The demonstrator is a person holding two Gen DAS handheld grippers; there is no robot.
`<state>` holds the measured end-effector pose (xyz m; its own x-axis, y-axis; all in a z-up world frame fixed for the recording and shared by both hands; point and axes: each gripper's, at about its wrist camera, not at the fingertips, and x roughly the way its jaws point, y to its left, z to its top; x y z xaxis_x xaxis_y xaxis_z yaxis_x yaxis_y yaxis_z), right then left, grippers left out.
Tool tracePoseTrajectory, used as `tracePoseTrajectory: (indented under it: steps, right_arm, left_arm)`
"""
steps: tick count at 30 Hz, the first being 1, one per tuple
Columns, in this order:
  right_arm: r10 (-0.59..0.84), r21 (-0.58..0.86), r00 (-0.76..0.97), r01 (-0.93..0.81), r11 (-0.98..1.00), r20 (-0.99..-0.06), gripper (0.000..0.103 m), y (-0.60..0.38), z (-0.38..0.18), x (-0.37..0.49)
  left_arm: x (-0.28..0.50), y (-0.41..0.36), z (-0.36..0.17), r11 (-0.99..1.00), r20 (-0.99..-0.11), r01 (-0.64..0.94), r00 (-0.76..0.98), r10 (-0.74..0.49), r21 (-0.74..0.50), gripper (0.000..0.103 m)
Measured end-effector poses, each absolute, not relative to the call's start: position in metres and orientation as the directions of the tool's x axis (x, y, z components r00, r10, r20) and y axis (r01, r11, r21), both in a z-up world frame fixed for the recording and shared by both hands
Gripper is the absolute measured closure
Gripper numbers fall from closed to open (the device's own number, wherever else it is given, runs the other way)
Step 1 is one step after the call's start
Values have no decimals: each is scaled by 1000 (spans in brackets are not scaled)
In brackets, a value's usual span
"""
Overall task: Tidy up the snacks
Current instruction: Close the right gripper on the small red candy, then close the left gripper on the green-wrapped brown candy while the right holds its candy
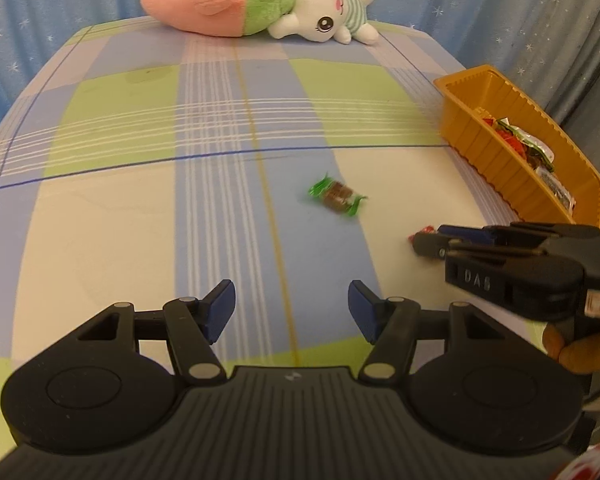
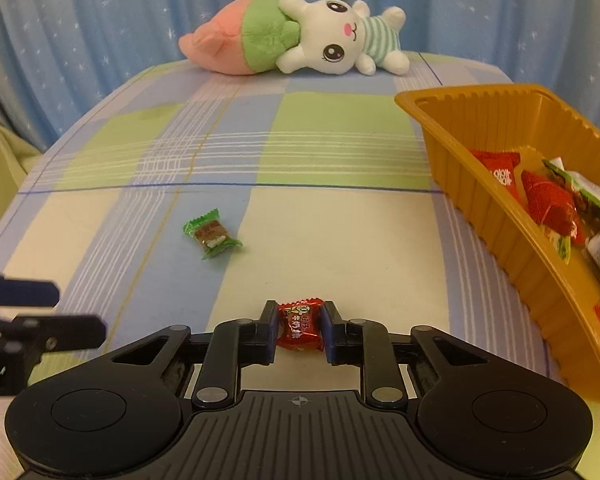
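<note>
Your right gripper (image 2: 300, 330) is clamped on the red candy (image 2: 300, 326), low centre of the right wrist view, with a pad against each side of the wrapper while it lies on the checked bedspread (image 2: 340, 220). Gripping it across the middle should keep it from twisting on the way to the orange tray (image 2: 480, 200), which sits at the right edge and already holds several packets. The tool tilts steeply downward, fingers near the cloth.

Your left gripper (image 1: 292, 306) stands released, nothing between its blue pads (image 1: 220, 304). It points down at the green candy (image 1: 336, 198), which lies loose mid-frame, well ahead of the fingers; that looks like your next pickup. A plush rabbit (image 1: 324, 12) lies at the top of the frame, clear of the work.
</note>
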<state>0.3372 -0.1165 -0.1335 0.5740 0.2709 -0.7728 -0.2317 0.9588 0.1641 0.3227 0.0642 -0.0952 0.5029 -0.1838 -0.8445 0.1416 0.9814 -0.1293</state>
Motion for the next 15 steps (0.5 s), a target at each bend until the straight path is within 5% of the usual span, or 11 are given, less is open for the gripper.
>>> tracePoseTrajectory:
  steps: [15]
  right_arm:
    - [218,177,611,-128,976,-761,81,-152,-137,352]
  left_arm:
    - [379,24,-113,955,-815,222,504,-286,-197,50]
